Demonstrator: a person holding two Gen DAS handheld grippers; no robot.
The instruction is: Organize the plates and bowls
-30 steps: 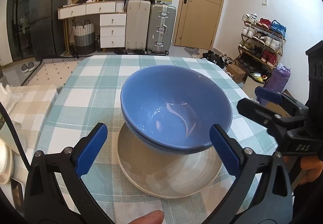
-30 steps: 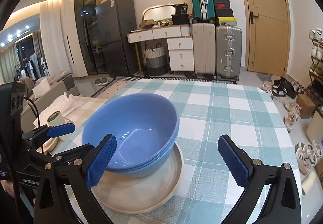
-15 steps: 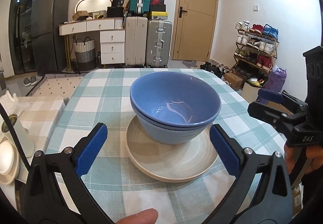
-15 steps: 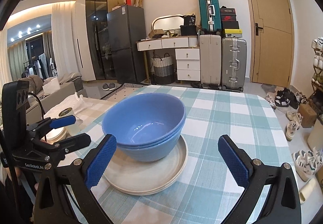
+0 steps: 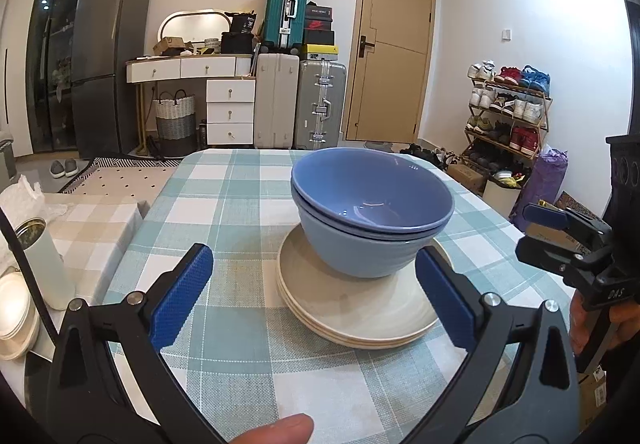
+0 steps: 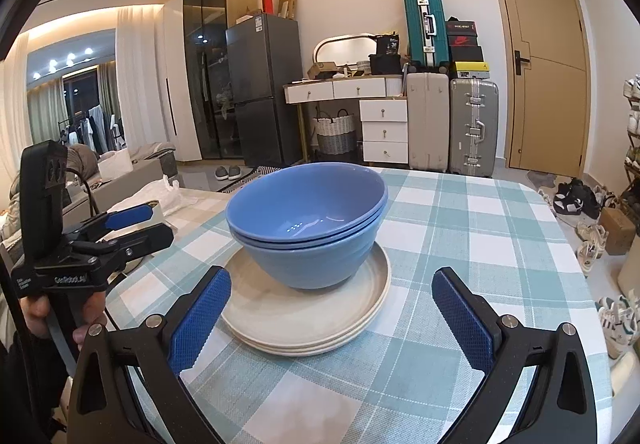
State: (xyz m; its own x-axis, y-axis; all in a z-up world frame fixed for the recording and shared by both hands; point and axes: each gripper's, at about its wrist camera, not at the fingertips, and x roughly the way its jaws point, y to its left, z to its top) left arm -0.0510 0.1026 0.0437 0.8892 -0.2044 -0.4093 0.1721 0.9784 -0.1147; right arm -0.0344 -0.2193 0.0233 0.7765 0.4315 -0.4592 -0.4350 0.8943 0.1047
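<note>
Two nested blue bowls (image 5: 368, 219) (image 6: 308, 219) stand on a stack of cream plates (image 5: 360, 308) (image 6: 304, 320) on the checked table (image 5: 224, 203) (image 6: 460, 228). My left gripper (image 5: 316, 298) is open and empty, a little short of the stack on its near side. My right gripper (image 6: 332, 318) is open and empty, also short of the stack. Each gripper shows in the other's view: the right one (image 5: 560, 240) to the right of the stack, the left one (image 6: 116, 232) to its left.
A white cylinder can (image 5: 44, 264) and a small stack of white dishes (image 5: 14, 308) stand on a side surface left of the table. Suitcases (image 5: 298, 103), a fridge (image 5: 108, 63) and a shoe rack (image 5: 508, 111) stand beyond the table.
Both grippers have drawn back and dropped lower, away from the bowls. The views went from looking down into the bowls to seeing them from the side. The bowls and plates stay put.
</note>
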